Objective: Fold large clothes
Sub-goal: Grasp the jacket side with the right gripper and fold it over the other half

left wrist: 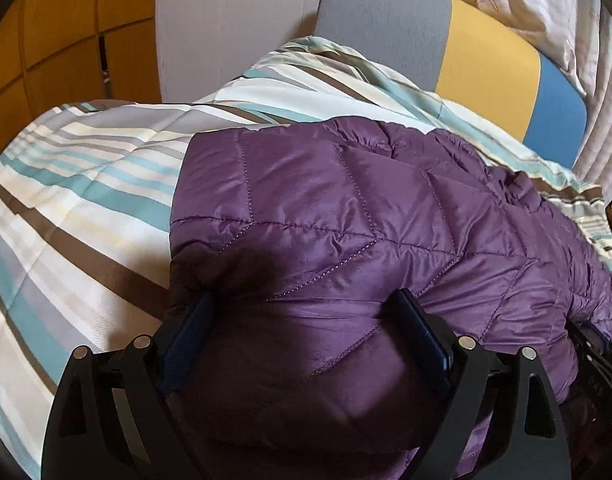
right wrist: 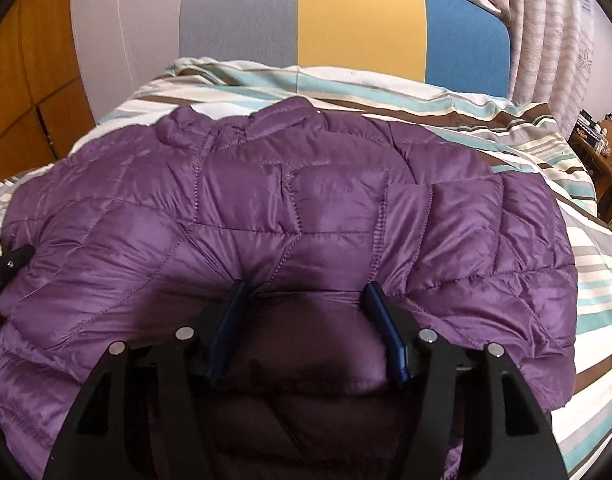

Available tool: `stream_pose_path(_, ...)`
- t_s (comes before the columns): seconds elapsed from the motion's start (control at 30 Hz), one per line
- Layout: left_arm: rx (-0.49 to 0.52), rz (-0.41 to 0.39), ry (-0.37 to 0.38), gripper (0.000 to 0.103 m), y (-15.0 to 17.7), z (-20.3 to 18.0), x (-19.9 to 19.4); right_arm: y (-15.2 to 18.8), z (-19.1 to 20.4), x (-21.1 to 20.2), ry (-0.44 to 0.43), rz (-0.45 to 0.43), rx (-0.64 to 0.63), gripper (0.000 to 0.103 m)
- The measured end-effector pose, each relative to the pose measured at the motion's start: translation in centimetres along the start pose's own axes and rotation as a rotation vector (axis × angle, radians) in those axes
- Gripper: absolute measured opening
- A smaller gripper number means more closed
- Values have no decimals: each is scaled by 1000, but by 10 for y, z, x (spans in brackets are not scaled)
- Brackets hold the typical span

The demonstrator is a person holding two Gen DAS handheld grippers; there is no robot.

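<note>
A purple quilted jacket [left wrist: 346,200] lies spread across the striped bed cover [left wrist: 85,200], its collar toward the headboard. My left gripper [left wrist: 301,296] stands wide at the jacket's near left edge. Puffed fabric bulges up between its blue pads [left wrist: 418,320], and I count it as open. My right gripper [right wrist: 306,285] is shut on a bunched fold of the jacket [right wrist: 306,200] at its near middle, and the fabric swells between its fingers. Each gripper shows at the edge of the other's view: the right gripper [left wrist: 594,340] and the left gripper [right wrist: 9,264].
A grey, yellow and blue headboard [right wrist: 358,20] stands at the far end of the bed. Wooden wardrobe doors [left wrist: 45,40] are on the left. Curtains [right wrist: 546,20] and a cluttered wooden shelf [right wrist: 598,152] are on the right. Striped cover [right wrist: 586,280] lies bare to the jacket's right.
</note>
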State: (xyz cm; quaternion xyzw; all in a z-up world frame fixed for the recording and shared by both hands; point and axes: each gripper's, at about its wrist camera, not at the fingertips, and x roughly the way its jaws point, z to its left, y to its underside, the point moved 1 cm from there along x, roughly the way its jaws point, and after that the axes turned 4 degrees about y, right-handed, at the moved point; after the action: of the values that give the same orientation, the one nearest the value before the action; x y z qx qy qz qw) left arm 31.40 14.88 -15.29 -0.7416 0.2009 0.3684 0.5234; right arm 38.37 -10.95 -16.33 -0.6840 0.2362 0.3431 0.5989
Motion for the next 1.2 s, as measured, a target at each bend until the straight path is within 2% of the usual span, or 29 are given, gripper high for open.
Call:
stream_pose_path(0.1,25,-25,-45,90,-1,-3,-21,3,-1,-3,1,-8,3,62)
stream_pose_path(0.23,5,-139,7,90,-8,-14,-57,4,0,-5,17,-20,-5,63)
stream_pose_path(0.27,11,-144,16,90,-13,-19,-60,4,0,-4,18,-20,-5,64)
stream_pose_path(0.37,44,-114,16,90,-26,-36,-47,4,-2,-5,14,-21,3,65)
stream_pose_path(0.57,118,-19,-73,84,-33,-43,7,6,-1,-6,18,-23,1,66)
stream_pose_path(0.73,77,21,-27,85,-29,-27,35,7,0,-6,17,-25,-1,67)
stream_pose_path(0.97,80,16,-17,88,-28,-28,35,7,0,-6,19,-27,-3,67)
stream_pose_path(1.07,81,17,11,97,-28,-26,21,8,-1,-5,22,-28,-3,67)
stream_pose_path(1.2,50,-19,-3,97,-21,-13,-6,7,-2,-5,20,-29,-1,68)
